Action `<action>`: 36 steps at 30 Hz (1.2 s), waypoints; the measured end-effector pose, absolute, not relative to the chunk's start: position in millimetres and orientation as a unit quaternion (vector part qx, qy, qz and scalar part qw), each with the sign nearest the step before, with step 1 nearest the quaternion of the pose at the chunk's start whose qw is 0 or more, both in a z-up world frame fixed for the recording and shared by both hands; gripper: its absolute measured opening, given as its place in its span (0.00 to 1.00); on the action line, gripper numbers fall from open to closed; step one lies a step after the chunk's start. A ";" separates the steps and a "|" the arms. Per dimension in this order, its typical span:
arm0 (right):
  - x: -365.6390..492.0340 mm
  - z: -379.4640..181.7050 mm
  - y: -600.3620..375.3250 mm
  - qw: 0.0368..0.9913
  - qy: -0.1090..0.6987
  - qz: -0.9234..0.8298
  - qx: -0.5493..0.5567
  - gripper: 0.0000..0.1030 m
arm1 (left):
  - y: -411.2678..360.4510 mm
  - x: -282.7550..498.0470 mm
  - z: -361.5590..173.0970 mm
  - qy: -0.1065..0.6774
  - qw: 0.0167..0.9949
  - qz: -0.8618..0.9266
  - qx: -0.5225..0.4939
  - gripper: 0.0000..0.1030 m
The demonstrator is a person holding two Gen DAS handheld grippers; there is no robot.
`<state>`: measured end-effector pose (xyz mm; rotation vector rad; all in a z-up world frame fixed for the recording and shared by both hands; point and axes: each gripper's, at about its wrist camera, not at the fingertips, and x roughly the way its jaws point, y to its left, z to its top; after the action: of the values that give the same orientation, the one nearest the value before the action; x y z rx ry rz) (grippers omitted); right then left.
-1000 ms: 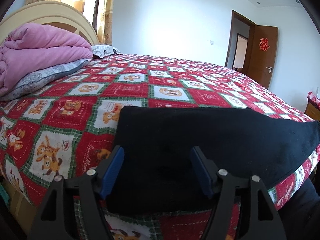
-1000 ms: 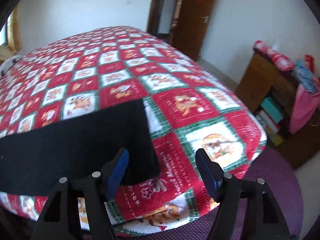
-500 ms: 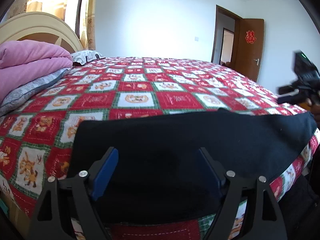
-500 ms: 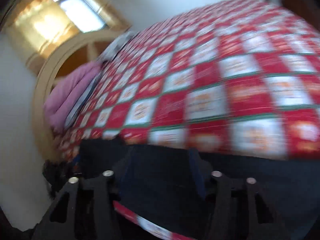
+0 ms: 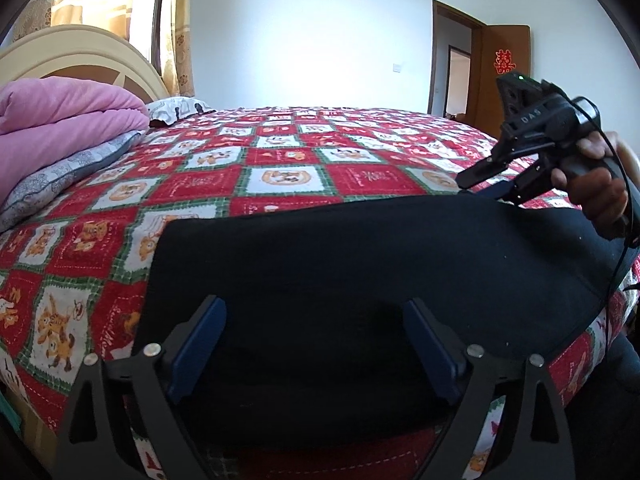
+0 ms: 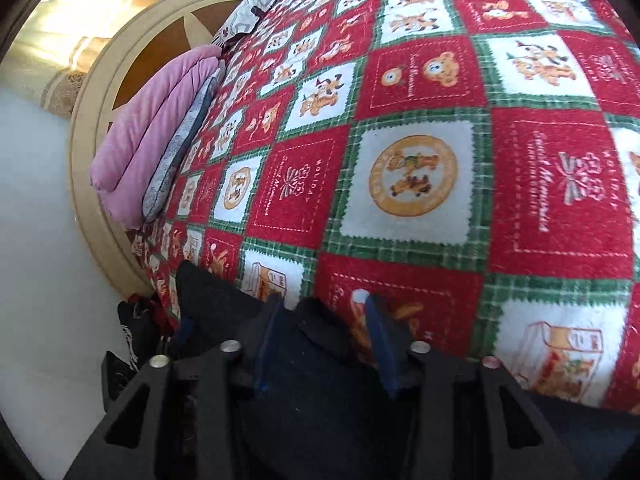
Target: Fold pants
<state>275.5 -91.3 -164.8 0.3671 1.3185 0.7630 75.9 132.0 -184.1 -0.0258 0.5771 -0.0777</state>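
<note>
Black pants [image 5: 360,280] lie flat along the bed's [image 5: 280,176] near edge – soft, limp; take a hem corner. Left claw [image 5: 316,356] opening, empty – right claw [image 6: 324,344] closing over the pants' far edge

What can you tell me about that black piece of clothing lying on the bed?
The black pants look like soft, matte fabric, folded into a long flat band along the near edge of the red patchwork bedspread. The left gripper hovers over one end, its fingers opening and not pinching the cloth. At the far edge, the right gripper is closing with the fabric's edge between its fingers.
</note>
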 end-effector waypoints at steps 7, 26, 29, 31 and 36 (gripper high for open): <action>275.3 -168.2 -75.9 0.699 0.602 0.349 0.164 0.05 | 130.8 75.2 -185.1 0.286 0.957 -0.037 -0.011 0.92; 223.2 -115.7 -118.6 0.861 0.457 0.220 -0.027 0.41 | 123.6 70.2 -173.5 0.281 0.959 -0.036 -0.006 0.98; 184.7 -106.0 -135.5 0.880 0.423 0.200 -0.085 0.48 | 116.5 70.8 -172.4 0.283 0.958 -0.045 -0.002 0.98; 169.6 -110.7 -142.3 0.882 0.416 0.177 -0.131 0.48 | 111.4 72.7 -177.1 0.294 0.955 -0.047 0.004 0.98; 159.4 -144.4 -161.8 0.872 0.442 0.154 -0.145 0.48 | 106.5 74.8 -191.0 0.311 0.949 -0.046 0.026 0.99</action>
<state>159.4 -161.8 -144.4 -0.3029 0.9239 0.3221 74.8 106.5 -191.0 0.0526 0.6322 -0.0942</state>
